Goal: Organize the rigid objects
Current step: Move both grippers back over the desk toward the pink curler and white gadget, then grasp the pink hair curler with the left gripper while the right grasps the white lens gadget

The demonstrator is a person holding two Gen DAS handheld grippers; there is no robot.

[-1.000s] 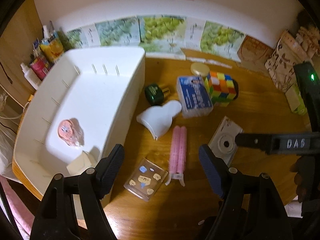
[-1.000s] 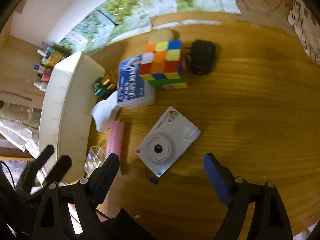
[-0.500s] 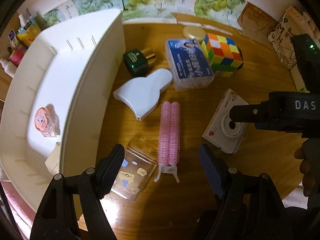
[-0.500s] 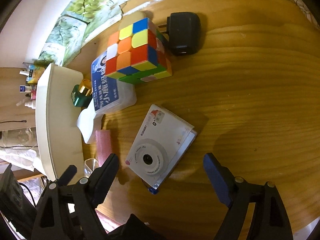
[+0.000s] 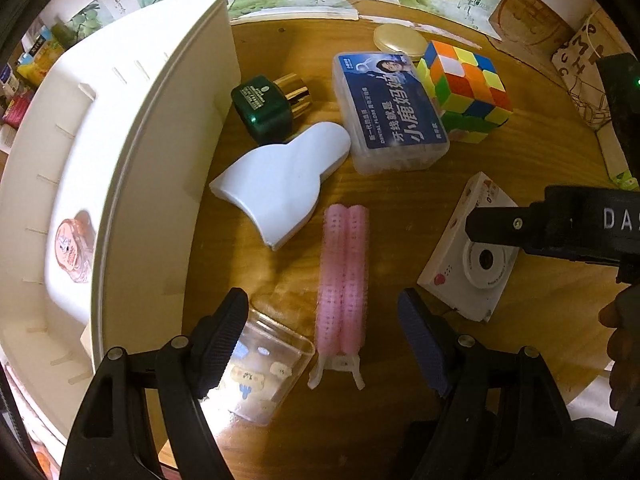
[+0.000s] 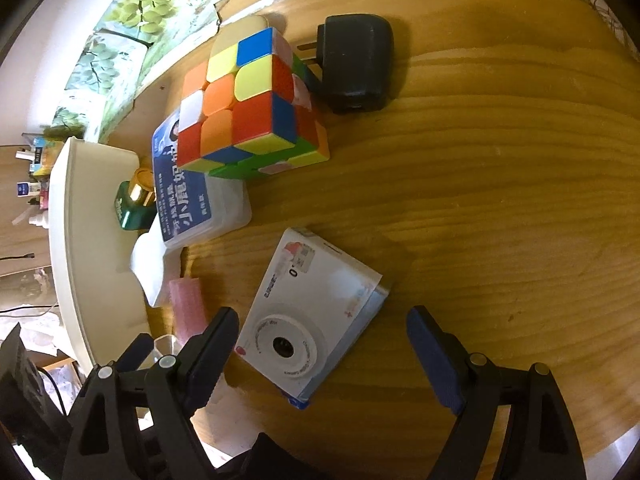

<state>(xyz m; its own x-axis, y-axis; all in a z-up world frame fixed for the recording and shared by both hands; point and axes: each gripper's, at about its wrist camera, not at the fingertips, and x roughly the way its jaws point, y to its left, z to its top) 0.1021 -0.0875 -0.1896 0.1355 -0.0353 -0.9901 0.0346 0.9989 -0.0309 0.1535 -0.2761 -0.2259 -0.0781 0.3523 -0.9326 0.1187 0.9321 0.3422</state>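
Your left gripper [image 5: 322, 318] jaws are wide over the pink roller [image 5: 342, 276]; your right gripper [image 6: 322, 344] jaws are wide around the white camera [image 6: 310, 316], near the table's front edge.

table [image 6: 500, 200]: glossy wood (visible grain) | bin [image 5: 132, 128]: smooth white plastic

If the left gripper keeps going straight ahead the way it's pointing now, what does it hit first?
Most likely the pink hair roller, which lies lengthwise between the open fingers of the left gripper. The clear case sits under the left finger, so it might touch first; depth is hard to judge.
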